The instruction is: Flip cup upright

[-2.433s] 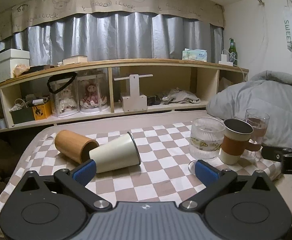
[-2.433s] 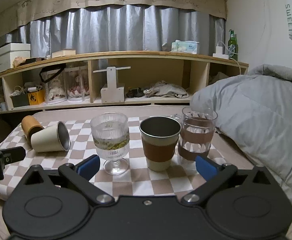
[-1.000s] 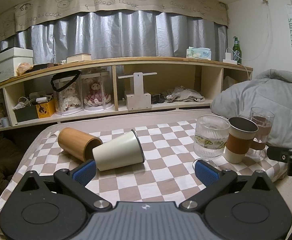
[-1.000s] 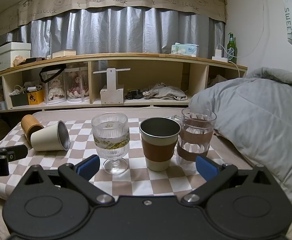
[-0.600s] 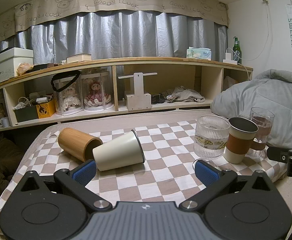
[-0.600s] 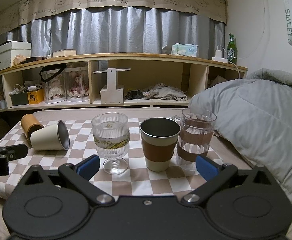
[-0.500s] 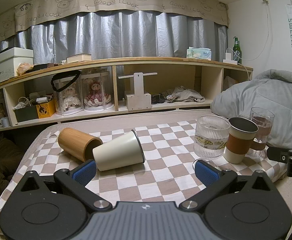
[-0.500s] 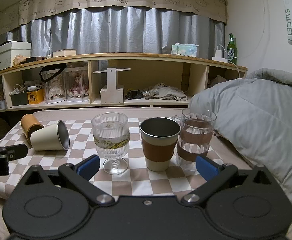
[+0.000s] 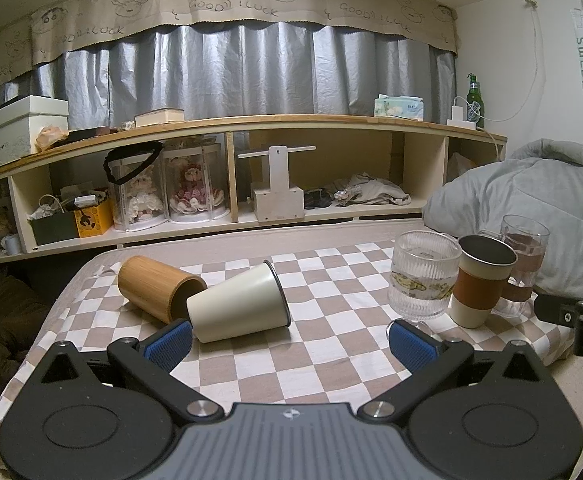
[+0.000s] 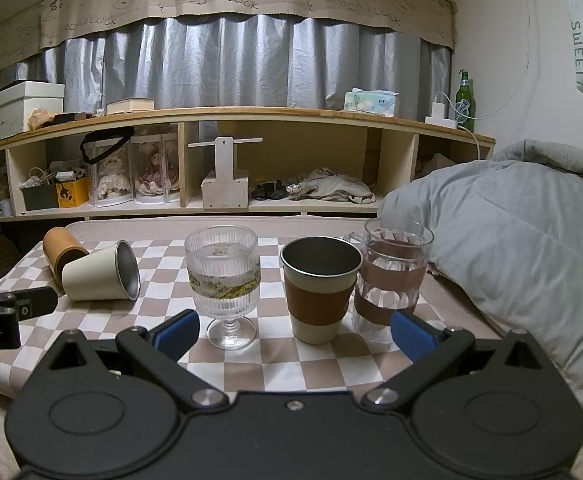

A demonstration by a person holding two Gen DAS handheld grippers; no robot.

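Observation:
A cream cup (image 9: 238, 307) lies on its side on the checkered cloth (image 9: 331, 344), its mouth to the right; it also shows in the right wrist view (image 10: 99, 278). A bamboo cup (image 9: 155, 283) lies on its side behind it, touching it, also in the right wrist view (image 10: 61, 254). My left gripper (image 9: 291, 342) is open and empty, just short of the cream cup. My right gripper (image 10: 295, 332) is open and empty in front of the upright cups.
A ribbed stemmed glass (image 10: 225, 284), a brown-sleeved cup (image 10: 321, 290) and a sleeved glass (image 10: 391, 276) stand upright at the right. A grey duvet (image 10: 511, 248) lies to the right. A shelf unit (image 9: 251, 184) runs behind the table.
Both grippers have pulled back and risen slightly since the earliest frames. Over the last second nothing has visibly moved.

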